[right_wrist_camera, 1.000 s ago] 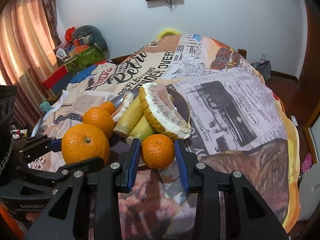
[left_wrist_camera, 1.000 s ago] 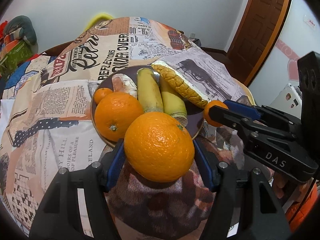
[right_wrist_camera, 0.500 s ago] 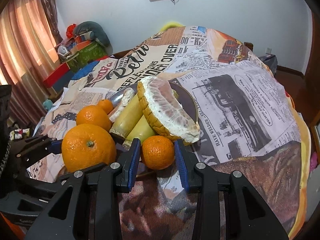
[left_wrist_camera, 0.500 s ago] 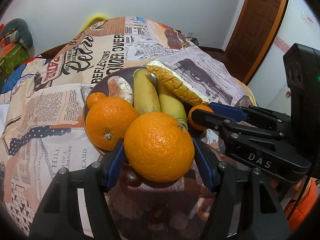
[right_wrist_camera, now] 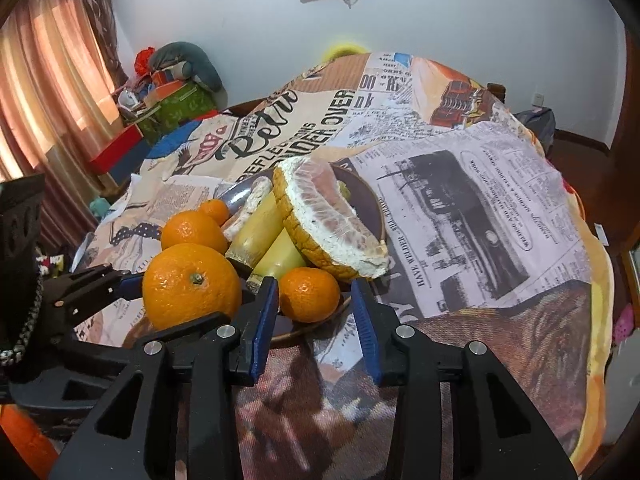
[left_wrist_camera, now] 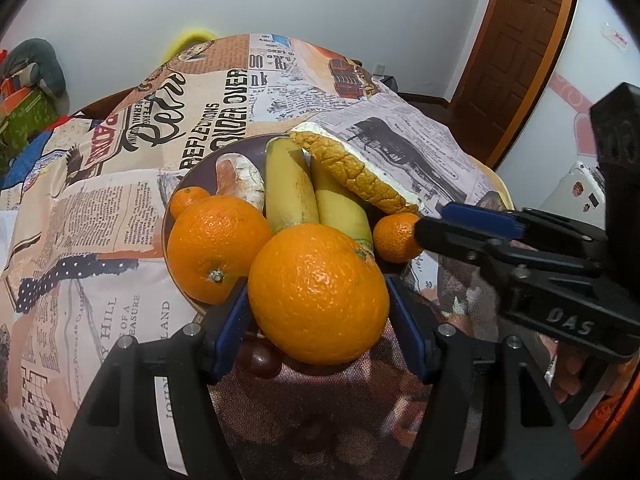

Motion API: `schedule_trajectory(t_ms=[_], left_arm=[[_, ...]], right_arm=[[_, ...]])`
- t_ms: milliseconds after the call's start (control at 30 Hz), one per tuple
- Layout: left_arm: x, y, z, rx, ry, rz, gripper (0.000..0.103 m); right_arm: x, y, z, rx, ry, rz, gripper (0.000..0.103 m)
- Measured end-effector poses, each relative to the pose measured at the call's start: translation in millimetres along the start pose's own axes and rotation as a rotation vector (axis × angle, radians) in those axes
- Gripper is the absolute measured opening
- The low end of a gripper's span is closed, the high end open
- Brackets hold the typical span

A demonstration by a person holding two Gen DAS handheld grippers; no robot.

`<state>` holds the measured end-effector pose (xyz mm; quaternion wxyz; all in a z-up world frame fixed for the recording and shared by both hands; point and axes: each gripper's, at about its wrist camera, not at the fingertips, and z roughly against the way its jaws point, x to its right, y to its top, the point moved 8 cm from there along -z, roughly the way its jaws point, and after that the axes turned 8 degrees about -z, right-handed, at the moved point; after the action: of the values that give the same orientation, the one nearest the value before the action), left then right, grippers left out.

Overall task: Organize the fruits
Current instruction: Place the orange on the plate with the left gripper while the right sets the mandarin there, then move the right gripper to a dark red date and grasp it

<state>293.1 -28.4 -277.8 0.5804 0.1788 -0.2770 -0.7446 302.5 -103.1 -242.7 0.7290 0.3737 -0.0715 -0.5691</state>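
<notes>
My left gripper (left_wrist_camera: 318,312) is shut on a large orange (left_wrist_camera: 318,294) just above the near rim of a dark round plate (left_wrist_camera: 240,150). The plate holds another large orange (left_wrist_camera: 216,248), a small mandarin (left_wrist_camera: 188,200), two bananas (left_wrist_camera: 290,190), a pomelo wedge (left_wrist_camera: 352,172) and a pale fruit piece (left_wrist_camera: 240,176). My right gripper (right_wrist_camera: 314,306) has its jaws spread around a small mandarin (right_wrist_camera: 308,294) that rests on the plate's near rim (right_wrist_camera: 372,208); the pads stand apart from it. The held orange also shows in the right wrist view (right_wrist_camera: 192,286).
The plate sits on a bed covered with a newspaper-print blanket (left_wrist_camera: 100,208). A small dark round fruit (left_wrist_camera: 260,356) lies on the blanket under my left gripper. Boxes and cushions (right_wrist_camera: 172,92) stand at the far left, a brown door (left_wrist_camera: 516,52) at the far right.
Both grippers have moved forward to the plate. The right gripper's jaws have opened, leaving the small mandarin on the plate's rim. The left gripper still holds the large orange.
</notes>
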Motion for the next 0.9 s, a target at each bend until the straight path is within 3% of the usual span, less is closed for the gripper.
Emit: schedule_trajectory(t_ms=[367, 633, 900], left_arm=[[4.3, 1.0, -3.2, 0.012, 0.034, -0.021, 0.066], [1.1, -1.6, 2.7, -0.026, -0.023, 0.020, 0.066], [-5.4, -0.7, 45.0, 0.048, 0.016, 0.033, 0.066]], right_arm=[[11.2, 6.3, 22.1, 0.050, -0.016, -0.026, 0.035], [3.6, 3.8, 30.3, 0.065, -0.014, -0.010, 0.035], [-11.5, -0.7, 42.5, 0.082, -0.009, 0.018, 0.039]])
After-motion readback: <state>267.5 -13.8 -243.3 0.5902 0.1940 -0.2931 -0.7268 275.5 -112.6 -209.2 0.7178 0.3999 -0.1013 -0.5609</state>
